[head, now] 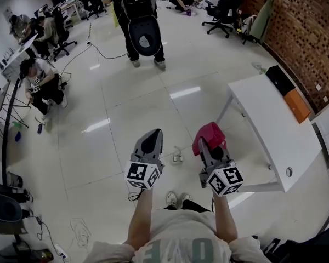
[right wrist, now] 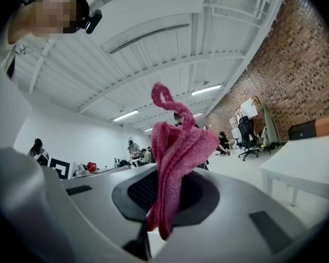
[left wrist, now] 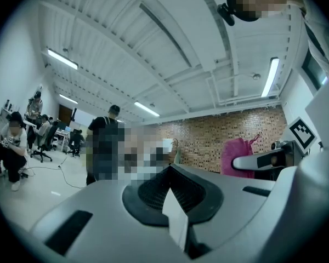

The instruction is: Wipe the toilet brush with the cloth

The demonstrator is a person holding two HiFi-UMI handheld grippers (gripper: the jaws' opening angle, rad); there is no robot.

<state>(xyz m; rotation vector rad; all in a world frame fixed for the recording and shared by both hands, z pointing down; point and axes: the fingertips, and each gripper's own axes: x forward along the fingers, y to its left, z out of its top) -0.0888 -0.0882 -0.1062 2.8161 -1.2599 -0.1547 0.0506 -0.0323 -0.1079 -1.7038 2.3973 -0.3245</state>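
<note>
My right gripper (head: 204, 146) is shut on a pink cloth (head: 210, 135), which bunches up over its jaws. In the right gripper view the cloth (right wrist: 175, 147) stands up from between the closed jaws of the right gripper (right wrist: 163, 195). My left gripper (head: 151, 139) is held level beside it, jaws shut, and I see nothing held in it. From the left gripper (left wrist: 172, 189) view the pink cloth (left wrist: 237, 156) shows off to the right. No toilet brush appears in any view. Both grippers hang over bare floor.
A white table (head: 274, 141) stands to the right with a black box (head: 279, 80) and an orange box (head: 296, 106) by the brick wall. A person (head: 140, 21) stands ahead on the tiled floor. Others sit at desks at the left. A small object (head: 177, 158) lies on the floor.
</note>
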